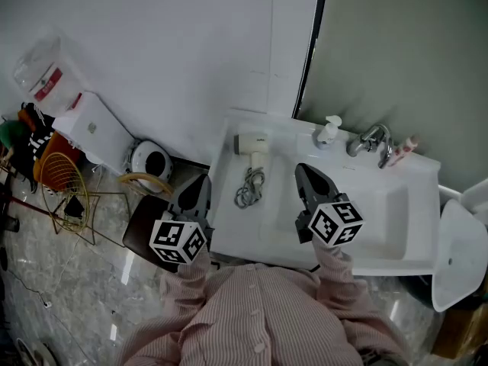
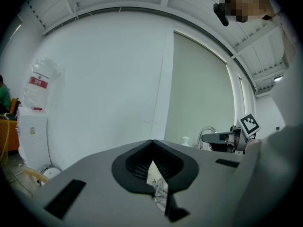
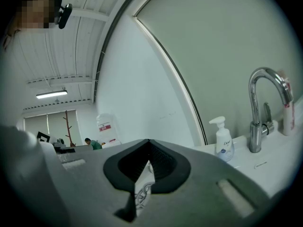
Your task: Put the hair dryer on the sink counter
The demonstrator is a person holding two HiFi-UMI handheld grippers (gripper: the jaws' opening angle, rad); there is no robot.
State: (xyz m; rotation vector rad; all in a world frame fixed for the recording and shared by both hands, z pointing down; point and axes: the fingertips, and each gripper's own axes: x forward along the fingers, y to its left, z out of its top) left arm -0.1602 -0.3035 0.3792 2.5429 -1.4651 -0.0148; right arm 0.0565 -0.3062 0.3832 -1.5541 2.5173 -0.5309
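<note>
Hair dryer [image 1: 252, 142]: lying on sink surface [image 1: 229, 239], back-left, cord [image 1: 250, 187] lying just in front. L gripper [image 1: 195, 191] & R gripper [image 1: 310, 180]: both hovering clenched, gripping nothing.

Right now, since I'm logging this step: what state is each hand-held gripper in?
Left hand-held gripper: closed, holding nothing.
Right hand-held gripper: closed, holding nothing.

You have a white pump bottle [image 1: 329, 130] standing just left of the chrome tap [image 1: 369, 139]. Off to your left, a water dispenser [image 1: 95, 132] carries an upturned jug [image 1: 40, 71], with a gold wire basket [image 1: 67, 189] near it.
</note>
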